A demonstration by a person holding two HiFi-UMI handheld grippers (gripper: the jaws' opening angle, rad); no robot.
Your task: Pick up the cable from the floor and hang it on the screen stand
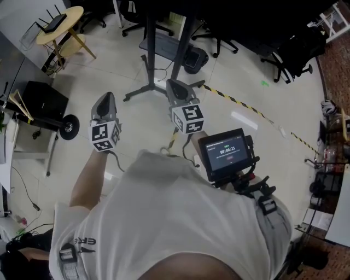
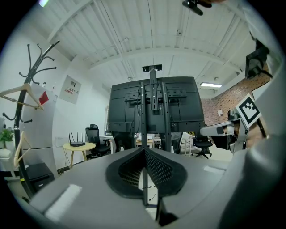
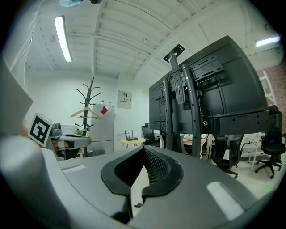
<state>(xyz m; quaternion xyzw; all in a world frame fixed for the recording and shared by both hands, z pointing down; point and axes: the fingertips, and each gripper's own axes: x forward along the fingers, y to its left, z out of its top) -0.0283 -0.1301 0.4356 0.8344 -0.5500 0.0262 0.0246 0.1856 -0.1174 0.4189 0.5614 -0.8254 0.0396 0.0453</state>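
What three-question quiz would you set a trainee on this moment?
1. True or false: the left gripper has its jaws wide apart.
2. In the head view, the screen stand is: A) upright, ahead of the person; B) behind the person; C) lying flat on the floor.
3. Fill in: a black ___ sits on the round yellow table.
Key: 1 false; 2 A; 3 router.

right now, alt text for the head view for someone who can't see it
Seen from above, a person in a white shirt holds the left tool and right tool toward a black screen stand. A striped cable lies on the floor beside its base.
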